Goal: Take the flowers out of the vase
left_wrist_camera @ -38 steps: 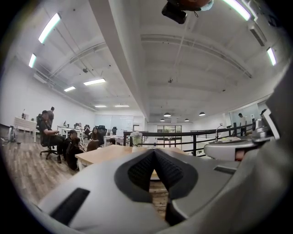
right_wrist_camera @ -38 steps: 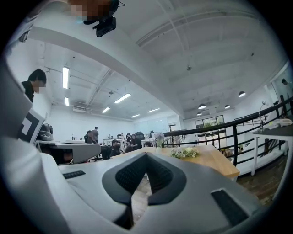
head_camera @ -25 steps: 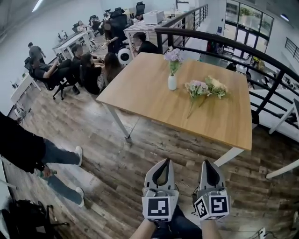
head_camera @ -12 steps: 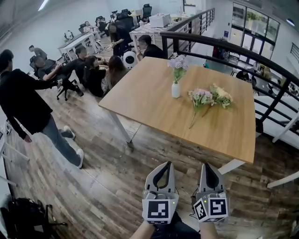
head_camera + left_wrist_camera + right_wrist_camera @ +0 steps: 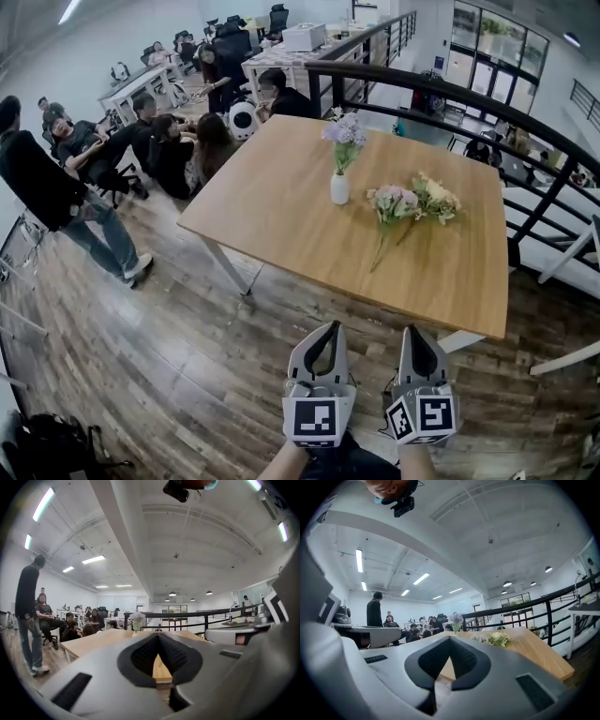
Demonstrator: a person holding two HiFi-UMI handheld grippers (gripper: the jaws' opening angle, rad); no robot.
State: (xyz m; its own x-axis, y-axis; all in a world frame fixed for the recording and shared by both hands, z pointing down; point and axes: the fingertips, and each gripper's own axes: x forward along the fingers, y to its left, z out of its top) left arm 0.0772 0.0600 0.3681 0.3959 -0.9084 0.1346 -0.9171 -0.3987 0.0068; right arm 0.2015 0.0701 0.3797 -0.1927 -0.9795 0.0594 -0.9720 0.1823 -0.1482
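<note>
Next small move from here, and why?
Probably step closer to the table. The left gripper and right gripper are both shut, empty, and over the floor well short of it. The vase holds purple flowers; two bunches already lie beside it.

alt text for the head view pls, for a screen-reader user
Both shut, the left gripper and right gripper hang over a wood floor, short of a wooden table. On it stands a white vase of purple flowers, with two loose bunches lying to its right. People sit at upper left.
</note>
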